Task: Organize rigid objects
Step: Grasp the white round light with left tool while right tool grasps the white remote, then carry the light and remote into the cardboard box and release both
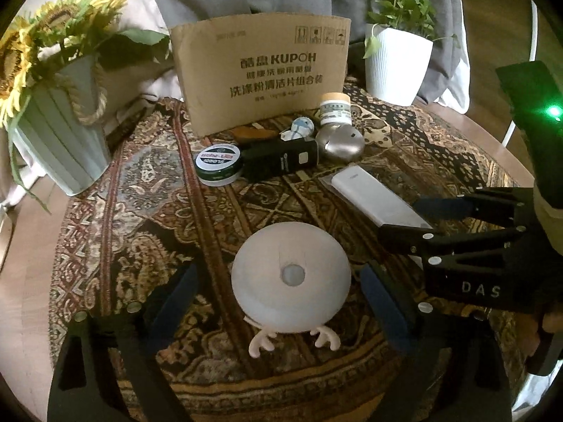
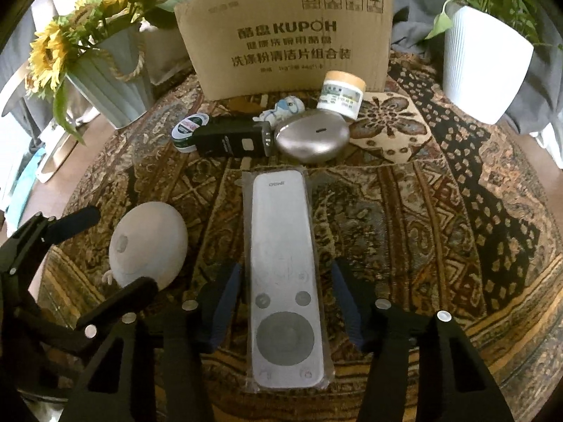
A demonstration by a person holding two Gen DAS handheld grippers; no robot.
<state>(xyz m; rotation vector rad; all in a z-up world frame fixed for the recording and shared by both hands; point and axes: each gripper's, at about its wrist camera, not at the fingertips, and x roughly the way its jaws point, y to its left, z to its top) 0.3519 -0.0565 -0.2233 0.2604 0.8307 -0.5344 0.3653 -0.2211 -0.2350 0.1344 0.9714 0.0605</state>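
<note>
A patterned rug (image 2: 404,211) covers the round table. The left gripper (image 1: 278,288) is spread around a round white antlered night light (image 1: 290,281), not touching. The right gripper (image 2: 286,299) straddles a plastic-wrapped white remote (image 2: 281,263) mid-table, pads apart from it; its near end blurs.

White remote (image 2: 285,274) in a clear sleeve lies flat on the patterned rug, buttons up. Just left sits a round white night light (image 1: 290,276) with little antlers. Behind them: green tin (image 1: 219,164), black box (image 1: 281,160), silver pebble-shaped case (image 1: 340,145), cream jar (image 1: 335,108).
</note>
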